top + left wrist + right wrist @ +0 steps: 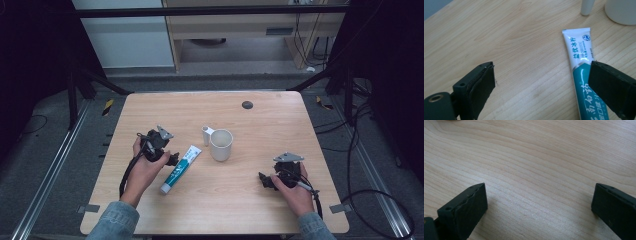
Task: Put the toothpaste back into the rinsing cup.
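Left gripper [541, 82] spread wide at lower frame, one jaw overlapping the toothpaste tube [580, 57], seemingly lined up for a pinch; tube flat at centre table [181, 169], just left of the white cup [221, 144]. Right gripper [539, 207] likewise spread, idle over bare wood [536, 157]. Tube's cap end cut off at the left gripper view's bottom edge.

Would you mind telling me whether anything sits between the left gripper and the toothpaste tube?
Nothing visible does: the open left gripper is right beside the toothpaste tube, with bare table between its jaws.
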A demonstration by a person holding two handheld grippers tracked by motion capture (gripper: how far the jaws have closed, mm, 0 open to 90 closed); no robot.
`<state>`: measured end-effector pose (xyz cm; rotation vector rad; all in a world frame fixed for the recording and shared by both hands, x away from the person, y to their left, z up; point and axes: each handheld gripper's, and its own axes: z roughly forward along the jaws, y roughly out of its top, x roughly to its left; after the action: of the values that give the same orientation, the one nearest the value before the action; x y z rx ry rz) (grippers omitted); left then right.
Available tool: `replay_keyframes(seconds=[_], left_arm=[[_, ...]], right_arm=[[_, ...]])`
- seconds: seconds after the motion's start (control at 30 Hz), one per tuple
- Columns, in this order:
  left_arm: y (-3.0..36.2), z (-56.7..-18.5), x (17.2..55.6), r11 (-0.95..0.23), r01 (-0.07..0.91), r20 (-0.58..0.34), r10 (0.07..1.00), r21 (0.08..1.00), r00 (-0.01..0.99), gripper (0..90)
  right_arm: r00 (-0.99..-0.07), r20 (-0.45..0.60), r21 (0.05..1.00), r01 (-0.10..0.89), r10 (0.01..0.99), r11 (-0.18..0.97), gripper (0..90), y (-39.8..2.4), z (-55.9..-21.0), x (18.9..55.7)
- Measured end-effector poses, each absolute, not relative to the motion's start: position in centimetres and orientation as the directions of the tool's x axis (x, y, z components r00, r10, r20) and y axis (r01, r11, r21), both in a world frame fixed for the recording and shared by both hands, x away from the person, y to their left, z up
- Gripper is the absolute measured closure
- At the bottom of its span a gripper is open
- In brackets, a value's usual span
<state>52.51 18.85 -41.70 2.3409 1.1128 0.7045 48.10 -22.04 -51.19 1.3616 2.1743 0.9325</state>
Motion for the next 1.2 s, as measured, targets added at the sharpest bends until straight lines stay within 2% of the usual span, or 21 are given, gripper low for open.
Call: replay_keyframes(seconds=[0.13,0.37,0.73,0.97,1.2], left_arm=[[17.8,-41.4,52.8,-0.57,0.547,0.214,0.786,0.613,0.579,6.3],[15.2,-41.3,52.8,-0.643,0.517,0.256,0.733,0.565,0.631,8.1],[13.5,-41.4,53.3,-0.657,0.536,0.22,0.717,0.53,0.661,7.6],[12.7,-41.7,53.6,-0.68,0.56,0.226,0.708,0.473,0.669,10.7],[12.6,-42.5,54.0,-0.672,0.612,0.188,0.723,0.418,0.665,11.7]], right_arm=[[-0.44,0.007,0.721,0.624,0.898,0.3,0.6,-22.0,-51.2,48.1],[-0.438,0.009,0.721,0.626,0.899,0.297,0.8,-22.1,-51.2,48.1],[-0.437,0.008,0.721,0.626,0.899,0.298,0.7,-22.1,-51.2,48.2],[-0.437,0.009,0.721,0.626,0.899,0.297,0.7,-22.1,-51.2,48.2],[-0.437,0.009,0.721,0.626,0.899,0.297,0.7,-22.1,-51.2,48.2]])
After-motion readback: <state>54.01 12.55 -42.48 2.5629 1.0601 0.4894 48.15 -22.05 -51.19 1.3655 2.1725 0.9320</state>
